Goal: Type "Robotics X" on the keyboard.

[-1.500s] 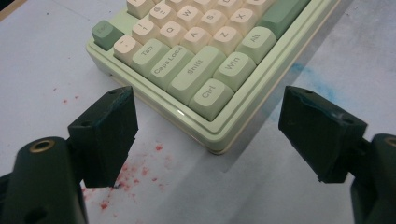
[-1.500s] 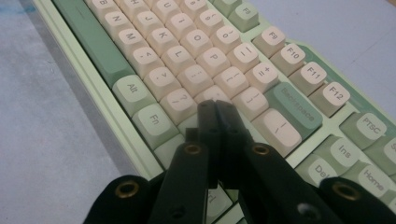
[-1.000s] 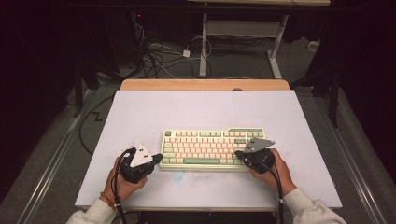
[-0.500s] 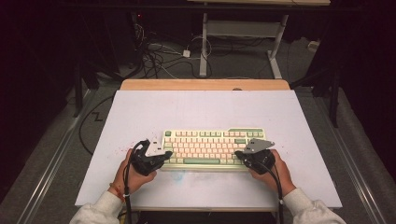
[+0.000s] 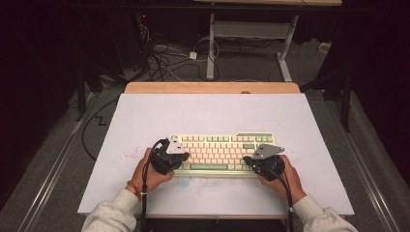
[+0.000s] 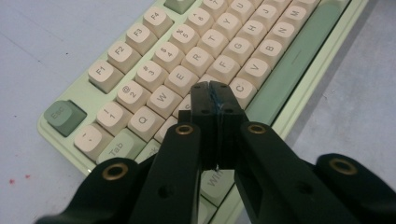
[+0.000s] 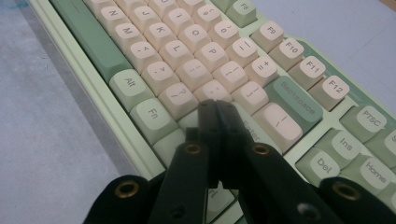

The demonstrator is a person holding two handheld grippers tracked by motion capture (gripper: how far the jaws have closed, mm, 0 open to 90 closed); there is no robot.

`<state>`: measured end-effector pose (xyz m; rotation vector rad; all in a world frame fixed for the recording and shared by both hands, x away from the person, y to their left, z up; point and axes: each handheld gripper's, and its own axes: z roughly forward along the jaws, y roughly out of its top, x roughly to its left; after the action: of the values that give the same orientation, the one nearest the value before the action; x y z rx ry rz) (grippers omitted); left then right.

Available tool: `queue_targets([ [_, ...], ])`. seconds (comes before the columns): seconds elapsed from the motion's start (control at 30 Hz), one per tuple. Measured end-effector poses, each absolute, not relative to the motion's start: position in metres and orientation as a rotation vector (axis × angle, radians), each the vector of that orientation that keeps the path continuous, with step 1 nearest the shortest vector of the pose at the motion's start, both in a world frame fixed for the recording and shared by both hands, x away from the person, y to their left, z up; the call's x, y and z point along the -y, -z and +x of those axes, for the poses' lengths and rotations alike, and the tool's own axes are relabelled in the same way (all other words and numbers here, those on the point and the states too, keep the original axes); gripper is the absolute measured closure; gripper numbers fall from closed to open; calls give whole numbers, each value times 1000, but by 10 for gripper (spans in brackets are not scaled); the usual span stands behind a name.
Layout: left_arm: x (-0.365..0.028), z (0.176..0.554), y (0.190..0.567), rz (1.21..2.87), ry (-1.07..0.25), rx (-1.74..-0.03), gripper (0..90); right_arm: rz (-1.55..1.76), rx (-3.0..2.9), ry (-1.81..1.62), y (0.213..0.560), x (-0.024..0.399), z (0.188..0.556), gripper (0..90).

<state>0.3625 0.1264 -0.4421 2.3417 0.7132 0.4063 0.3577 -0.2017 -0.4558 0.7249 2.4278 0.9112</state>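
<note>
A person sits at a pale worktop point(image 5: 212, 116) with a two-jaw gripper in each hand. A keyboard point(image 5: 222, 153) with cream keys and a pale green frame lies near the front edge of the worktop, roughly midway between its left and right edges, its long side parallel to that edge.

The left gripper point(image 5: 170, 158) is over the keyboard's left end. In the left gripper view its black jaws are pressed together with nothing between them, and their tips point(image 6: 215, 95) sit above the letter keys beside C, close to the green space bar point(image 6: 299, 58).

The right gripper point(image 5: 261, 163) is over the keyboard's right end. In the right gripper view its jaws are also closed and empty, their tips point(image 7: 215, 112) just beside the Enter key, with the green Backspace key point(image 7: 295, 103) nearby.
</note>
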Motion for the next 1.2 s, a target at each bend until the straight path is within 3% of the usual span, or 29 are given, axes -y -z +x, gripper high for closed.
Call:
queue_targets([
  [1.2,-110,365,444,2382,-430,-673,861,722,-2428,-910,454,203,356,900],
])
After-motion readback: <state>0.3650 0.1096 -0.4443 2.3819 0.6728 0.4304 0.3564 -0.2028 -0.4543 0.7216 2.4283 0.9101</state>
